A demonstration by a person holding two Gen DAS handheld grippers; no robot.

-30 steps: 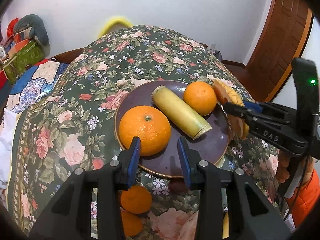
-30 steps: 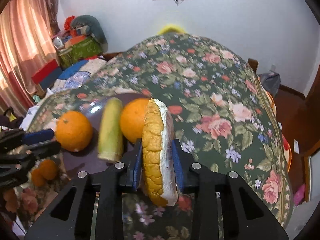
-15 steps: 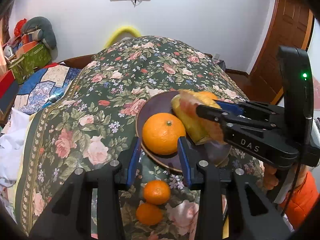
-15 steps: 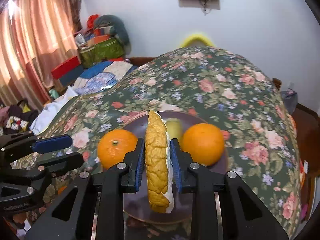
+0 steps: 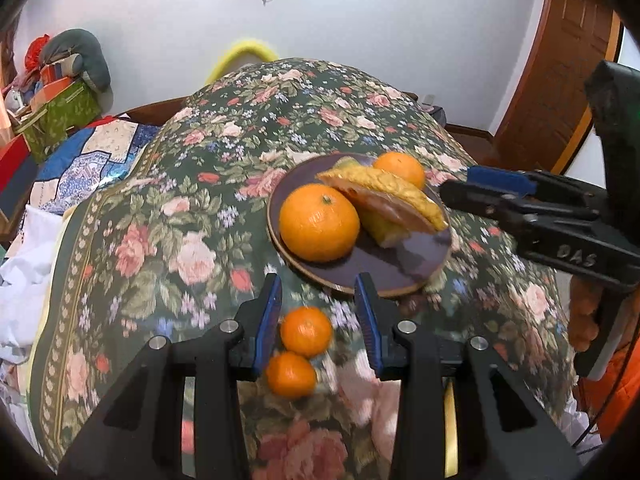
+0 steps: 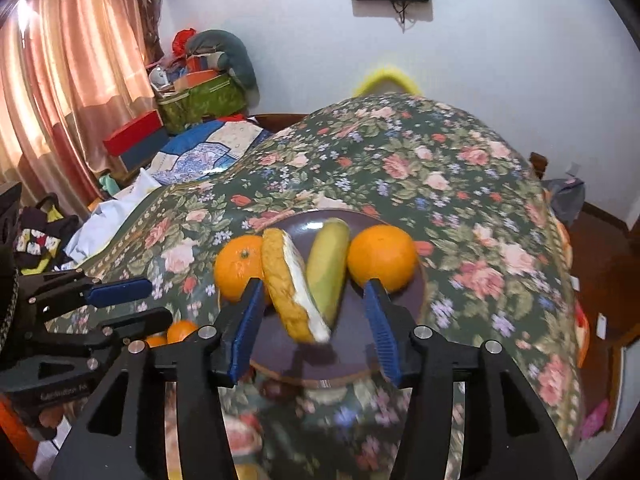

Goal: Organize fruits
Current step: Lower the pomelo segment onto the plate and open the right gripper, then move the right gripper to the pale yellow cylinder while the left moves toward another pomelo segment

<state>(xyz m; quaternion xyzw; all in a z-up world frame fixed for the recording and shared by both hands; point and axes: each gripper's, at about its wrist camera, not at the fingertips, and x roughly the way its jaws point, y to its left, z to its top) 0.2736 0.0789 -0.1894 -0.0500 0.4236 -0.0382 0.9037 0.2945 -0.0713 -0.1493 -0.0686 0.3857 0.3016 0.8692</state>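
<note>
Floral-clothed table (image 5: 168, 216) bears a plate (image 5: 420, 258) and two tangerines (image 5: 306, 330).

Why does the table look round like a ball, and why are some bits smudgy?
Both views use a fisheye lens, which bends the tablecloth into a dome and darkens the corners. Left wrist view: the two small oranges near the left gripper are blurred. Right wrist view: the cloth below the plate smears, and the curtain glows brightly.

A woven floral cloth (image 5: 192, 216) lies under the left gripper (image 5: 318, 320); ahead, a glossy glazed plate (image 5: 404, 256) holds a dimpled, shiny orange (image 5: 318, 222) and a rough-rinded wedge (image 5: 384, 190).
</note>
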